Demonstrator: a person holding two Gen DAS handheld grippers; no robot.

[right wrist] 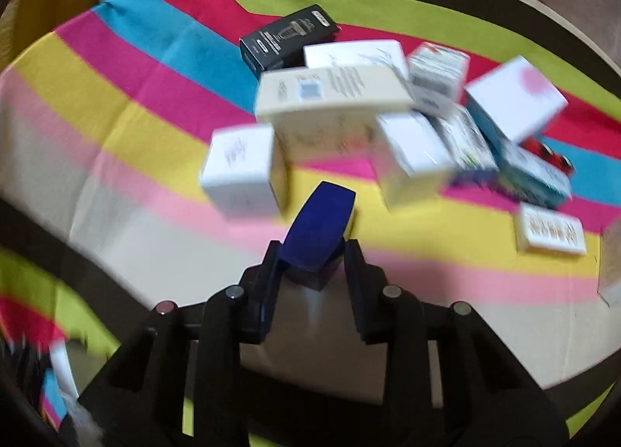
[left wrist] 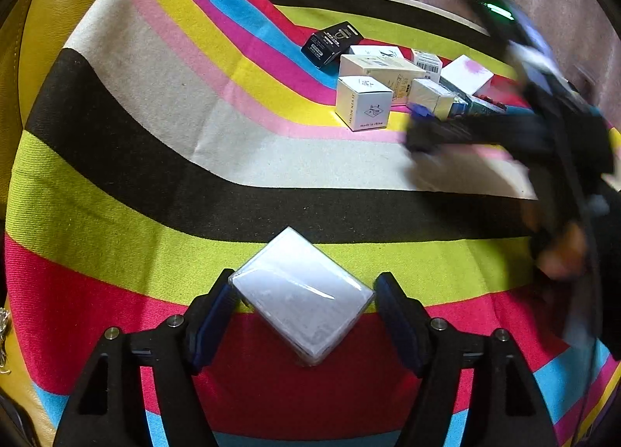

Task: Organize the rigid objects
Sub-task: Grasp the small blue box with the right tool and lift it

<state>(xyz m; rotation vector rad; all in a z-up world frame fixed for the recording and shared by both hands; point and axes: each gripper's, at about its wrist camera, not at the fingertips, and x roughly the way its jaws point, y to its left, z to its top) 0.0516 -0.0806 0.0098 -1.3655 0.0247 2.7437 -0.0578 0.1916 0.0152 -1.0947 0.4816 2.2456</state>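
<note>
Near the box pile (right wrist: 349,117), my right claw (right wrist: 310,264) grips a blue box (right wrist: 318,229); well short of it, left claw (left wrist: 302,315) clamps a clear-wrapped white box (left wrist: 302,291).

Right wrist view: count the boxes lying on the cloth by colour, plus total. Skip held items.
Black box: 1
Cream box: 1
White boxes: 6, one pink-spotted, one barcoded, one orange-printed
Teal box: 1
Mixed-print box, blurred: 1
Total: 10, cut-off box at right edge excluded
Held, skipped: blue item in right gripper, wrapped box in left gripper
</note>
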